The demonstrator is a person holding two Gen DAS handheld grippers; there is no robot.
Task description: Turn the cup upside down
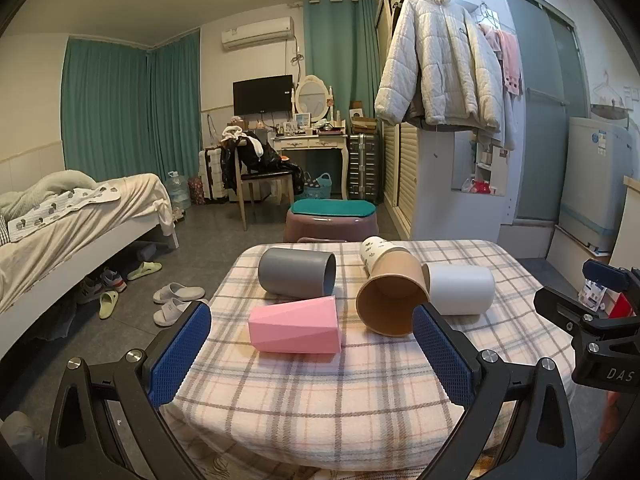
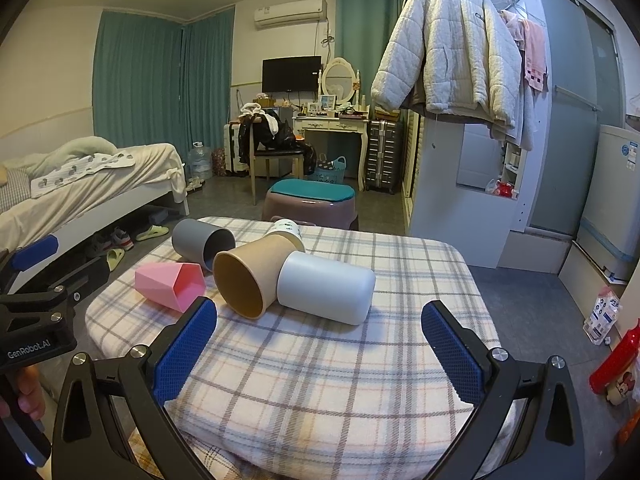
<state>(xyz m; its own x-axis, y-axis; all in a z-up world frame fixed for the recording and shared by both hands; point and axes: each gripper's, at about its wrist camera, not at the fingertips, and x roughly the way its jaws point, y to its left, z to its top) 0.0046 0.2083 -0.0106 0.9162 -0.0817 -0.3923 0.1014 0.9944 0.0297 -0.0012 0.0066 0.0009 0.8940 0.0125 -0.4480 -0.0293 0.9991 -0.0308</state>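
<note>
Several cups lie on their sides on the plaid-covered table (image 1: 340, 392): a pink faceted cup (image 1: 294, 326) (image 2: 170, 285), a grey cup (image 1: 297, 273) (image 2: 202, 245), a brown paper cup (image 1: 392, 300) (image 2: 250, 276), a white cup (image 1: 460, 289) (image 2: 326, 286) and a patterned paper cup (image 1: 374, 252) (image 2: 286, 230). My left gripper (image 1: 312, 354) is open and empty, just short of the pink cup. My right gripper (image 2: 320, 354) is open and empty, just short of the white cup.
A purple stool with a teal cushion (image 1: 332, 220) stands beyond the table. A bed (image 1: 72, 220) is at the left, slippers (image 1: 176, 300) on the floor, a wardrobe with a hanging white jacket (image 1: 440, 64) at the right. The other gripper shows at the right edge (image 1: 592, 320).
</note>
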